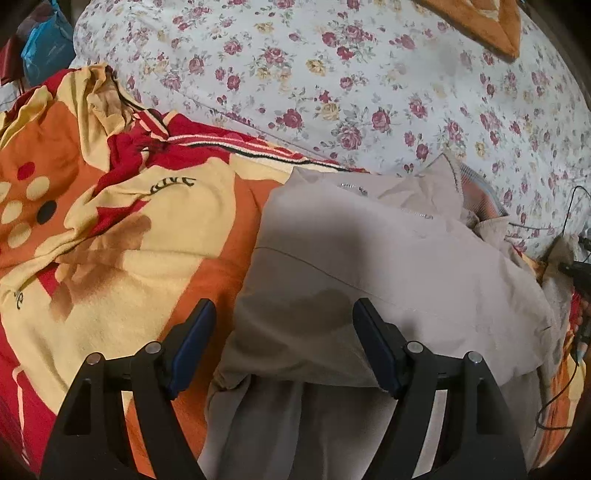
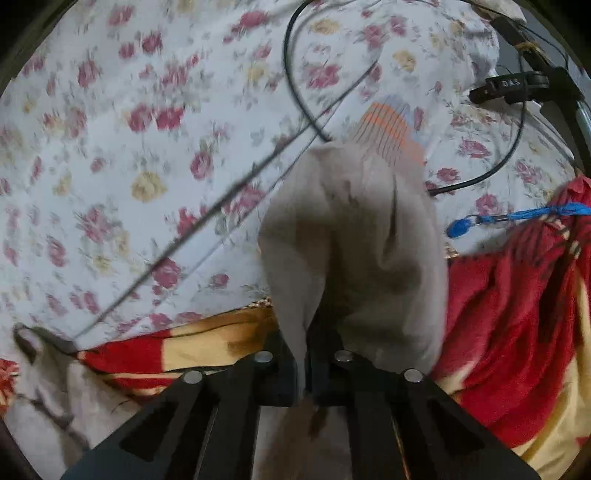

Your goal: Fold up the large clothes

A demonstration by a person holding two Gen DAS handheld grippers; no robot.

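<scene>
Beige jacket (image 1: 369, 266): one garment, and it shows in both wrist views. One red, orange and yellow blanket (image 1: 110, 221) under it, one floral bedsheet (image 1: 332, 92) beyond, two grippers, several thin black cables (image 2: 295, 55) on the sheet, one blue cord (image 2: 517, 216) by the red blanket (image 2: 517, 314), one black strap piece (image 2: 513, 86) near the sheet's far right edge.

My left gripper (image 1: 284, 343) hangs over the jacket's near edge with its jaws wide apart and nothing between the pads; the beige cloth lies flat below and ahead of them, just short of contact as far as I can tell. Left finger (image 1: 195, 343) sits over the orange blanket, right finger (image 1: 376, 350) over the jacket.

My right gripper (image 2: 308, 373) is clamped closed on a fold of the jacket (image 2: 351, 240); the cloth bunches up from the pinched jaws and drapes forward, striped lining (image 2: 391, 133) showing at its far end. View is motion-blurred.

Surface is a bed: jacket lies on the blanket at the near side, its collar end reaching the blanket's far edge where the sheet begins. An orange cushion or rug (image 1: 476, 22) sits at the sheet's far right corner, a blue bag (image 1: 44, 40) off the far left corner.
</scene>
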